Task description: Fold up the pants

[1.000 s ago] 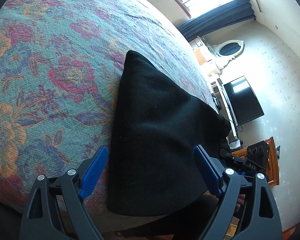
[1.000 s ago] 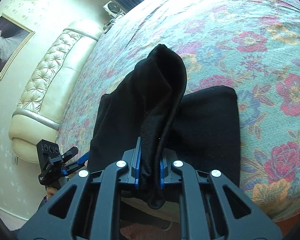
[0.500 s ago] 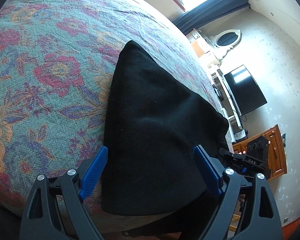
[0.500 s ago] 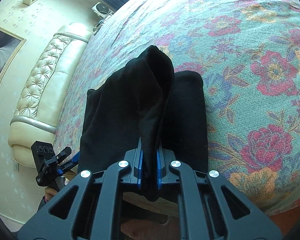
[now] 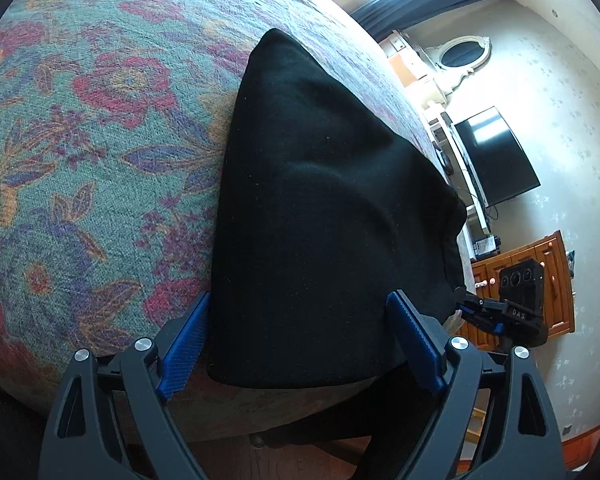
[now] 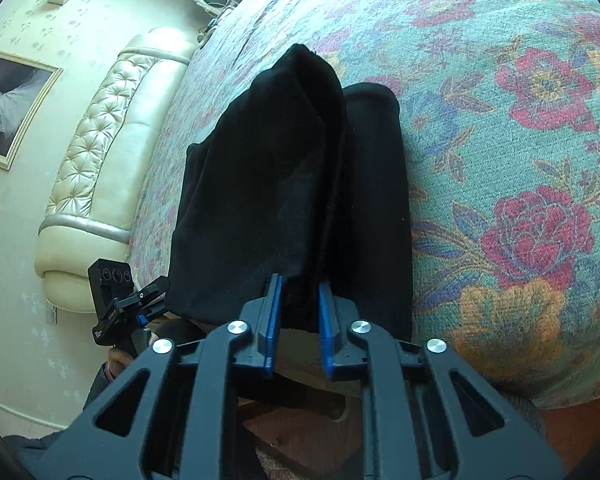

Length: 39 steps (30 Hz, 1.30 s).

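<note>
The black pants point(image 6: 292, 184) lie folded on the floral bedspread point(image 6: 520, 128) near its six o'clock edge; the right gripper point(image 6: 300, 312) pinches a raised fold; the left gripper point(image 5: 300, 344) straddles the cloth, jaws spread wide, at nine o'clock.

The black pants point(image 6: 284, 184) are hiding their own folded-under layers. The bedspread point(image 5: 92, 128) is running off the frame edges, and a hand point(image 6: 118, 358) is showing only partly behind the left gripper point(image 6: 140, 300).
</note>
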### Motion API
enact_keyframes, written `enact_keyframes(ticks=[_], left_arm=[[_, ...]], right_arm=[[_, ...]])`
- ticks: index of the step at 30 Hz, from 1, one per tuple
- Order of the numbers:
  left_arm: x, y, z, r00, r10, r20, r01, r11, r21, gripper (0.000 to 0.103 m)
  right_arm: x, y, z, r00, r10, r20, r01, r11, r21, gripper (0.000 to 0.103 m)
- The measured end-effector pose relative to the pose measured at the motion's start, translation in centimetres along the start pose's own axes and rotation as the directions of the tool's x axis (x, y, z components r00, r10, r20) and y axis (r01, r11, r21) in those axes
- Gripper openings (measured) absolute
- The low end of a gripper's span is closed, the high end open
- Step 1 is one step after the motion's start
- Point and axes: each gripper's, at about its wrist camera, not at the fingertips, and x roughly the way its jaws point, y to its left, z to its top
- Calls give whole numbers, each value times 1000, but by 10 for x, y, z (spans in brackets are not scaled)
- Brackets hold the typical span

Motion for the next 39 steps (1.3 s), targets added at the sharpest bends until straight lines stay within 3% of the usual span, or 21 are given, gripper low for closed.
enact_keyframes(ticks=[6,9,12,14,15,16,21,25,29,36,39], left_arm=[[3,-5,5,1000,10,5,-10,999,40,86],[4,-7,7,1000,9,-4,-9,999,45,86],[-2,-1,13,1000,-10,4,10,1000,-12,86],[-11,3,20,999,-24,32,25,999,-39,86],[-17,5,25,998,-39,48,42,998,-49,86],[-22,7,31,996,-53,69,57,997,-59,86],[-22,9,70,991,-43,128,48,998,-36,86],[5,14,102,996,-27,80,27,1000,-1,86],[32,23,126,998,-52,33,54,997,-47,86],[62,44,166,982,-185,35,188,965,-185,86],[75,43,179,978,-208,16,207,956,-206,86]], right_arm=[[-6,-20,-7,1000,-8,-4,8,1000,7,11],[-4,-35,-10,999,45,-4,-44,997,65,11],[-12,-31,-8,996,94,-3,-94,993,65,17],[-30,-33,-4,993,106,52,-109,992,63,43],[-38,-34,-1,990,113,85,-118,991,59,75],[-48,-35,3,987,101,126,-108,993,52,91],[-49,-54,36,974,131,186,-149,985,89,92],[-16,-63,66,976,172,131,-188,975,118,92],[17,-63,81,973,218,75,-227,963,143,92],[39,-63,110,953,287,96,-300,938,175,93],[44,-66,117,954,291,72,-299,938,177,93]])
